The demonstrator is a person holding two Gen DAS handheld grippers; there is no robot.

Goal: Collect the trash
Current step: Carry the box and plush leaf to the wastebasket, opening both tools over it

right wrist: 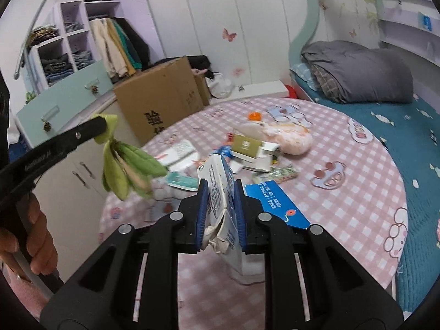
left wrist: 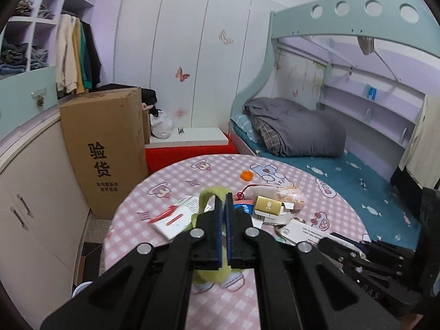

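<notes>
both grippers lifting trash off the table

the left gripper point(left wrist: 225, 200) pinches a limp green peel point(right wrist: 129, 165); the right gripper point(right wrist: 220, 189) clamps a crumpled white and blue paper carton point(right wrist: 220, 192). both hang above the pink checked table point(right wrist: 343, 206). keep both grips firm and carry them level to a bin.

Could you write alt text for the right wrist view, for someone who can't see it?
A black right gripper clamps a crumpled white carton above a pink checked table strewn with trash; at left, the left gripper dangles a green peel.
</notes>
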